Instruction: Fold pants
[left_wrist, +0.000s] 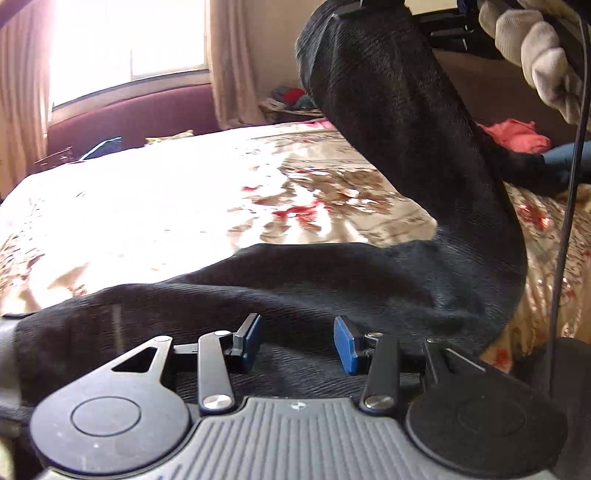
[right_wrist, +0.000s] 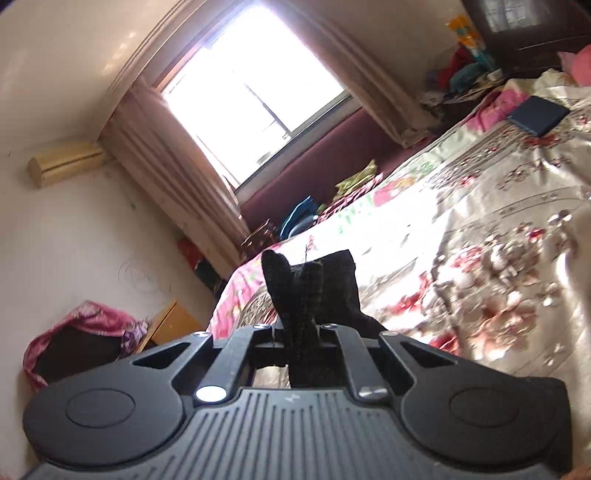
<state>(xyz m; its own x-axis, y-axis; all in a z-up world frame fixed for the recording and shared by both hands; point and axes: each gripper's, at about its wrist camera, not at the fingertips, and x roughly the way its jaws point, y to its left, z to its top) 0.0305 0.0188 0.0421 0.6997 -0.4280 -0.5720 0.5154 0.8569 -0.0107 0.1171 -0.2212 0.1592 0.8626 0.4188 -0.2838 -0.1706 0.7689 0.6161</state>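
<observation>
Your left gripper (left_wrist: 297, 341) sits low over the black pants (left_wrist: 280, 291), its blue-padded fingers (left_wrist: 345, 345) spread apart with nothing between them, the cloth lying just beneath and ahead of them. The pants lie across the near edge of the floral bedspread (left_wrist: 166, 206), and one leg rises steeply up to the top of the left view, where your right gripper (right_wrist: 301, 328) has it. In the right view those fingers are drawn tight together on a bunched fold of the black fabric, which sticks up past the tips. Your gloved hand (left_wrist: 535, 55) shows at the upper right, a black cable (left_wrist: 569, 184) hanging beside it
</observation>
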